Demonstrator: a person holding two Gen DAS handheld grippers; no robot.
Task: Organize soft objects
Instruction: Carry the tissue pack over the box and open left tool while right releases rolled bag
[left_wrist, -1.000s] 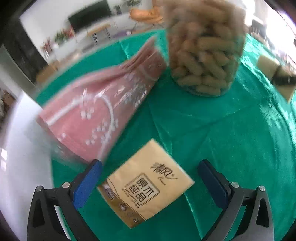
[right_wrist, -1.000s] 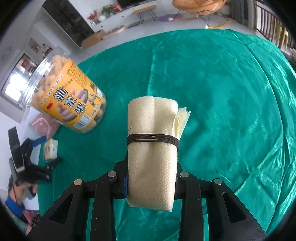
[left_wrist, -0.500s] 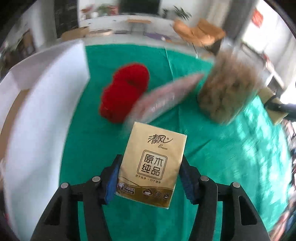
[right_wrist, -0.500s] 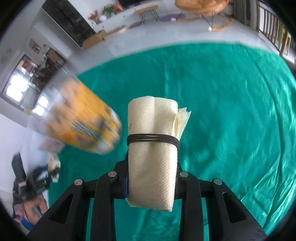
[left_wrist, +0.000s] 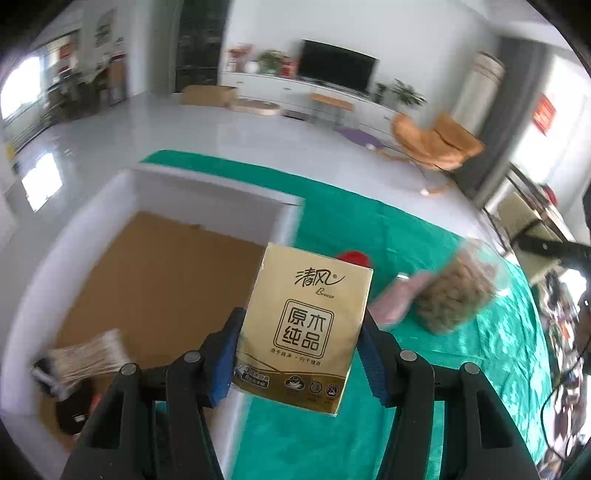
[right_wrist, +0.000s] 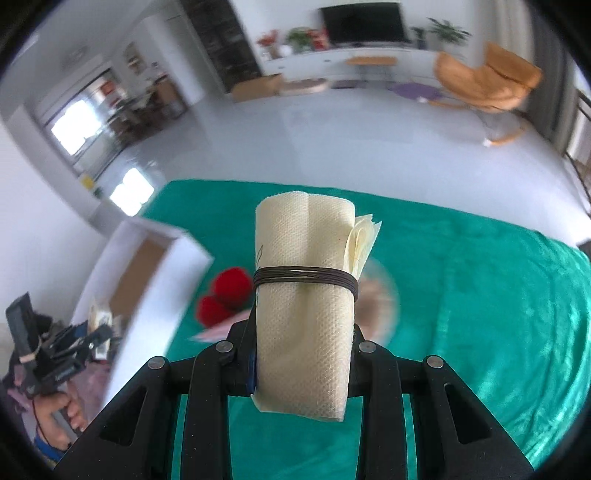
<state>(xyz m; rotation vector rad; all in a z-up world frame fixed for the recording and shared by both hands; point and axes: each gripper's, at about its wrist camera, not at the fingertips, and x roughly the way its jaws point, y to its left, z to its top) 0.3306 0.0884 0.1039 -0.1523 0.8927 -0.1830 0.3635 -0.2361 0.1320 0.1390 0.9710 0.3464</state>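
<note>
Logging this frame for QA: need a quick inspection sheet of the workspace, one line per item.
Surface: table under a green cloth, wrinkled.
Job's things: gold tissue pack held in the left claw; rolled cream cloth, tied with a dark band, held in the right claw; white box with a cardboard floor, open, already holding a pale bundle and a dark item; red plush and pink packet on the cloth.
Clutter: clear snack jar, blurred.
Grippers: both claws shut on their items.
Cables: dark wires at the left view's right edge.
Surroundings: living room, TV, orange chair, plants.
</note>
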